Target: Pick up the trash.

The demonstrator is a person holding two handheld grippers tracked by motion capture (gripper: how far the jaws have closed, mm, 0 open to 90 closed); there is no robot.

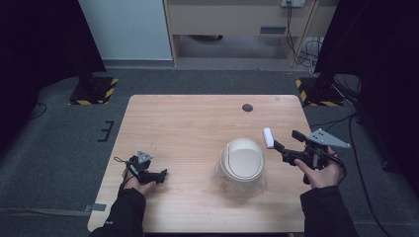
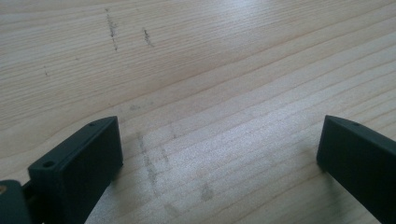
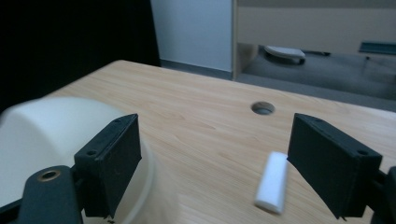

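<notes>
A cream, domed round container sits on the wooden table right of centre, on what looks like clear plastic film. A short white bar lies just to its right. My right gripper is open and held low beside the bar, jaws pointing left. In the right gripper view the right gripper is empty, with the container at the left jaw and the bar near the right jaw. My left gripper rests near the front left. The left gripper view has the left gripper open over bare wood.
A dark cable hole sits in the table's far middle, and the same cable hole appears in the right gripper view. Two stand bases with yellow-black stripes flank the far corners on grey carpet. Cables hang by a wooden desk behind.
</notes>
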